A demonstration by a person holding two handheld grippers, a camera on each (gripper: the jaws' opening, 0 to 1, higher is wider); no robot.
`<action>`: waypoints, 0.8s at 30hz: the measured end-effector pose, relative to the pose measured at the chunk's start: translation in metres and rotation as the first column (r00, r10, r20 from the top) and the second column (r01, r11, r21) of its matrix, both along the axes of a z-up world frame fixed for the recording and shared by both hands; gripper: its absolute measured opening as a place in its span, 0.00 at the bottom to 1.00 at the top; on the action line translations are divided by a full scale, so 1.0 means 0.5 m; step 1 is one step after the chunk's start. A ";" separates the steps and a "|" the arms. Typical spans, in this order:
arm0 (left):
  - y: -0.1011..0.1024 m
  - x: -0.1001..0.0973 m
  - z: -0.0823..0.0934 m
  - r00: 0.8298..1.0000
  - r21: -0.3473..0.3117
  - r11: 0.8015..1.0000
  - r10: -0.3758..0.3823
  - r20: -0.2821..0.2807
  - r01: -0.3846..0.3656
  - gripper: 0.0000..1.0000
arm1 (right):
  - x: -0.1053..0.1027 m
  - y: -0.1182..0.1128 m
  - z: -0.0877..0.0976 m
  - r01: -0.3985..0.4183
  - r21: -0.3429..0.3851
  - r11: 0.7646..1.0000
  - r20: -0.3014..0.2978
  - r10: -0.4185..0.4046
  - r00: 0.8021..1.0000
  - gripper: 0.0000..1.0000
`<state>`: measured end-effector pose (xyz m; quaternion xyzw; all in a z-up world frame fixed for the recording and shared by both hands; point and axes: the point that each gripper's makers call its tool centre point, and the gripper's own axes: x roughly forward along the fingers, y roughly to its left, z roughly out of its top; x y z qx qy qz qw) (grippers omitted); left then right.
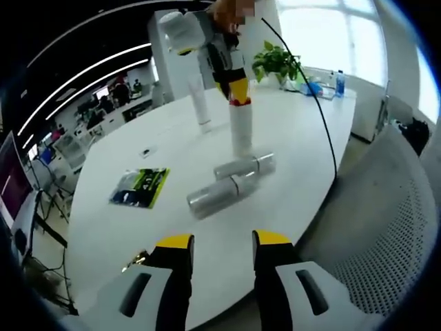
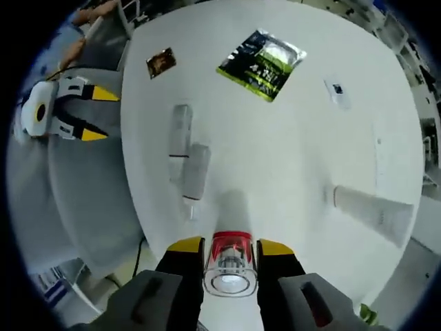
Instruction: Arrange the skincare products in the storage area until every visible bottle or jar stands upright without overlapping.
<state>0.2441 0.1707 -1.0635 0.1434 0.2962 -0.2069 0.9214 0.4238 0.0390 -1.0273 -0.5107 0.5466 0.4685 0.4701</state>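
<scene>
A: Two bottles (image 1: pixel 231 181) lie flat mid-table (image 1: pixel 124 138), touching; left gripper (image 1: pixel 222 248) hangs back, jaws apart, holding nothing.

B: Right gripper (image 2: pixel 230 256) is clamped on a red-collared bottle (image 2: pixel 230 265) standing on the table. Probably light, smooth plastic, likely to roll; grip mid-body

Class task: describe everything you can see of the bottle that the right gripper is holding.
The white bottle stands upright on the white table, gripped at its top by the right gripper, whose yellow-tipped jaws close on either side. From above, in the right gripper view, its top looks like clear plastic with a red band. Its body looks plain, smooth and tall. Two clear bottles lie on their sides close to its base.
</scene>
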 end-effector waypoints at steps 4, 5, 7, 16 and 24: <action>0.000 0.000 -0.001 1.000 0.002 1.000 0.001 -0.003 -0.001 0.29 | -0.003 0.019 -0.002 -0.012 0.013 1.000 0.003 0.012 1.000 0.22; 0.001 0.000 -0.001 1.000 0.002 1.000 0.002 -0.003 -0.002 0.29 | -0.003 0.016 -0.003 -0.014 0.000 1.000 0.003 0.014 1.000 0.23; 0.001 0.000 -0.002 1.000 0.004 1.000 0.003 -0.005 -0.003 0.29 | -0.002 0.014 -0.004 -0.020 -0.012 1.000 0.001 0.020 1.000 0.23; 0.004 0.001 -0.002 1.000 0.003 1.000 0.010 -0.008 -0.010 0.29 | 0.009 0.012 0.020 0.025 0.035 0.999 0.036 -0.026 0.999 0.35; -0.004 0.005 0.018 1.000 -0.044 0.999 0.002 0.026 -0.001 0.34 | 0.010 0.118 0.173 0.107 0.450 0.886 0.200 -0.217 0.955 0.42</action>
